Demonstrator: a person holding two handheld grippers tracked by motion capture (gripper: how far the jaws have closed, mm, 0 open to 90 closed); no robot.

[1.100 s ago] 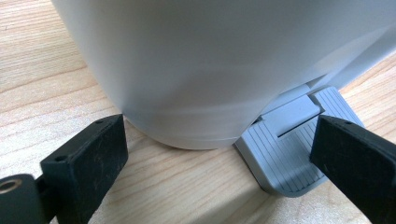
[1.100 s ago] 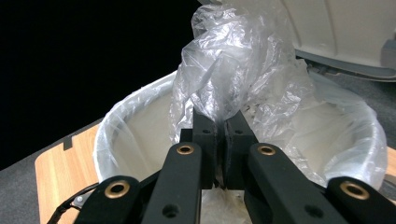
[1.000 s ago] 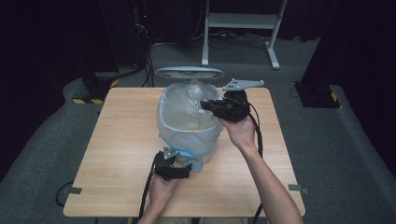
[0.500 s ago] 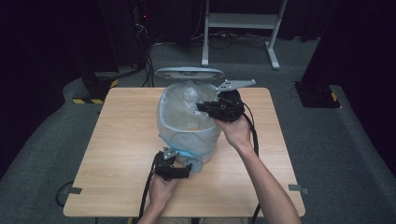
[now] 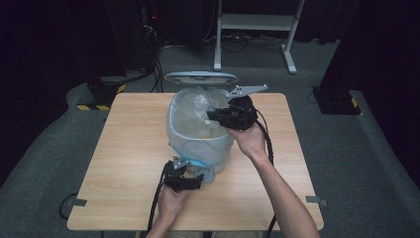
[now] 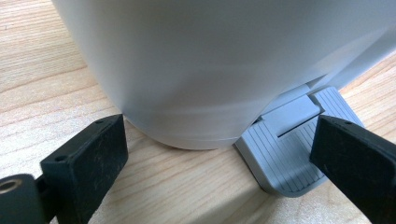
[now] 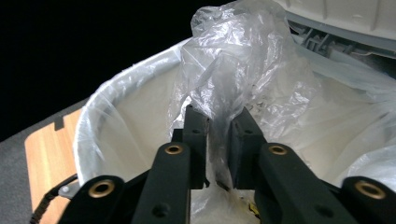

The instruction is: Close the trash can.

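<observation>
A white pedal bin [image 5: 203, 148] stands mid-table with its lid [image 5: 200, 78] up and a clear plastic bag liner [image 5: 190, 111] in it. My right gripper [image 5: 214, 115] hovers over the bin's right rim, shut on a bunched fold of the bag [image 7: 243, 60]; the film is pinched in my right gripper [image 7: 218, 121]. My left gripper [image 5: 190, 171] lies low on the table against the bin's front base, open. In its own view the left gripper [image 6: 222, 135] spans the bin wall [image 6: 210, 60] and the grey ribbed pedal [image 6: 289, 149], gripping nothing.
The wooden table [image 5: 129, 148] has bare room left and right of the bin. Cables trail from both grippers toward the front edge. Beyond the table there is dark floor with a metal stand [image 5: 257, 29] and equipment.
My right gripper has edged slightly left over the bin with the bag fold still pinched. The left gripper has stayed at the bin's base.
</observation>
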